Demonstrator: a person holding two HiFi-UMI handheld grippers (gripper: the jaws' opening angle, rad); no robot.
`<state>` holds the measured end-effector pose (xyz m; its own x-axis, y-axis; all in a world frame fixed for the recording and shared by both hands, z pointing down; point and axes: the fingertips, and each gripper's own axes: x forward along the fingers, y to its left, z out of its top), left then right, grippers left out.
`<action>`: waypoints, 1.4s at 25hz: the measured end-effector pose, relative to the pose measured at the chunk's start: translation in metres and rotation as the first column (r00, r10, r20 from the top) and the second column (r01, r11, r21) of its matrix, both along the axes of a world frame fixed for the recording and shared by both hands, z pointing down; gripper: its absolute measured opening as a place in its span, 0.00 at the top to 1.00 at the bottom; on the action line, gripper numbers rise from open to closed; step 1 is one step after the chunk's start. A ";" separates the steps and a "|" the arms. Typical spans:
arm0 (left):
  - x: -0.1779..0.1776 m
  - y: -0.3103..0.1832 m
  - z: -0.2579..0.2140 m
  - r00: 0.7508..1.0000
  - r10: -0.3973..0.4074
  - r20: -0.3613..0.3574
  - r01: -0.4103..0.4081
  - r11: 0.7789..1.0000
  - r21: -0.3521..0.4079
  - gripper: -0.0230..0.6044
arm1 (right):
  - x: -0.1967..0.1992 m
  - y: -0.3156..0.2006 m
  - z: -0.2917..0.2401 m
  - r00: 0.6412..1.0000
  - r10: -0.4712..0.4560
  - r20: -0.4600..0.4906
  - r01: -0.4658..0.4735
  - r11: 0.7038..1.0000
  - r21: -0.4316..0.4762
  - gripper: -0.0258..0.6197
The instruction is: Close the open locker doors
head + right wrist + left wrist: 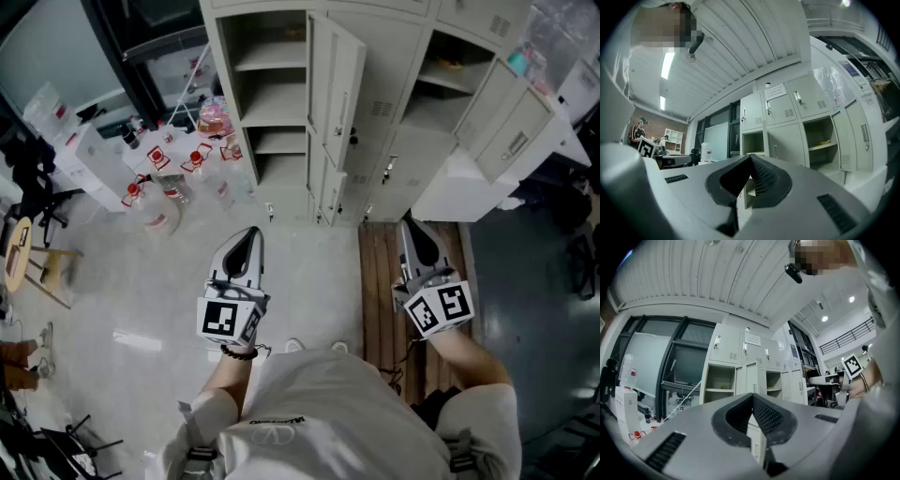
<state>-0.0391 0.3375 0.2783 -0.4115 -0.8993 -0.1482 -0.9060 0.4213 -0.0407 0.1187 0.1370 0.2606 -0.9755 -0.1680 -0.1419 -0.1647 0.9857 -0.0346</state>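
A bank of grey lockers (375, 84) stands ahead of me. In the head view a tall upper door (339, 80) and a lower door (329, 187) hang open at the middle, and two more doors (511, 117) swing out at the right. Empty shelves show in the open bays (272, 84). My left gripper (250, 232) and right gripper (409, 225) are held low, well short of the lockers, both shut and holding nothing. The left gripper view shows the left gripper (752, 395) pointed at the lockers (740, 371). The right gripper (750, 158) also faces the lockers (787, 126).
Several water bottles (155, 192) with red caps stand on the floor at the left, by white boxes (89, 155). A wooden slatted board (380, 281) lies under my right side. A wooden stool (19, 253) is at the far left, a white desk (459, 187) at the right.
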 end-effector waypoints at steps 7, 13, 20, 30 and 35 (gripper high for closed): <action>-0.013 0.003 0.008 0.999 0.036 -0.029 -0.036 0.999 -0.002 0.96 | -0.018 0.013 0.005 1.000 -0.003 0.014 0.004 0.999 -0.033 0.94; -0.020 -0.005 0.017 0.995 0.092 -0.032 -0.092 0.996 0.001 0.96 | -0.032 0.011 0.017 1.000 0.030 -0.002 -0.030 0.998 -0.048 0.94; -0.023 -0.036 0.028 0.988 0.143 -0.049 -0.144 0.990 -0.010 0.96 | -0.057 -0.006 0.026 1.000 0.028 0.002 -0.028 0.998 -0.053 0.94; -0.048 -0.126 0.039 0.988 0.148 -0.048 -0.151 0.987 -0.051 0.96 | -0.115 -0.058 0.038 0.995 -0.095 -0.005 0.095 0.994 -0.059 0.94; -0.058 -0.175 0.051 0.989 0.132 -0.064 -0.137 0.987 -0.079 0.96 | -0.143 -0.091 0.044 0.989 -0.148 -0.016 0.147 0.988 -0.052 0.94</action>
